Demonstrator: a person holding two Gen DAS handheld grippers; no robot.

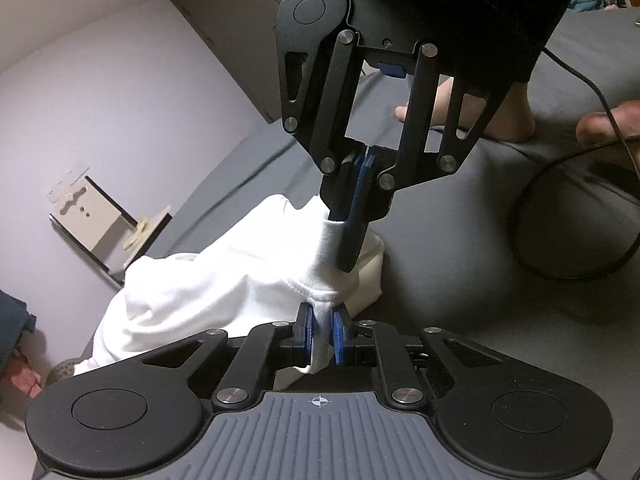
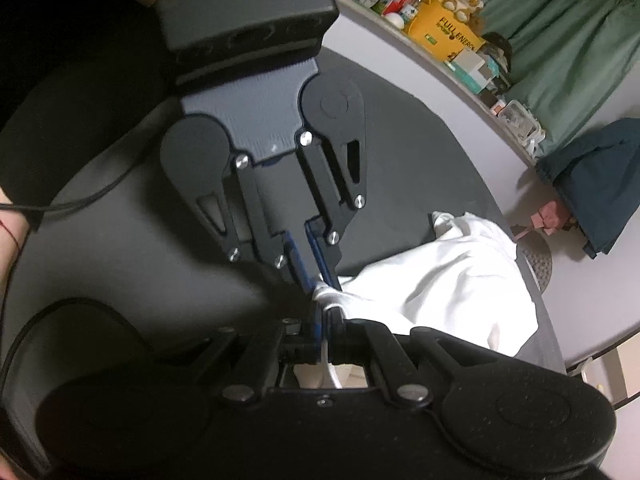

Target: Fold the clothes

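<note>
Grey bed point(image 1: 460, 248) lay under both claws. White garment point(image 1: 208, 292) trailed left of left claw point(image 1: 321, 334), hem pinched tight there. Right claw point(image 1: 354, 236) just ahead, clamped on same hem. Black cable point(image 1: 576, 216) right of right claw.

black cable point(image 1: 576, 236); green curtain point(image 2: 560, 40); yellow box point(image 2: 444, 36); cluttered ledge point(image 2: 472, 92)

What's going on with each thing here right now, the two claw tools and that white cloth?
Left hand-held gripper: shut, pinching the white garment's edge.
Right hand-held gripper: shut on the same garment, close beside the left one.
White garment: bunched and rumpled, not folded flat, trailing across the dark grey sheet.
Black cable: lying slack.
</note>
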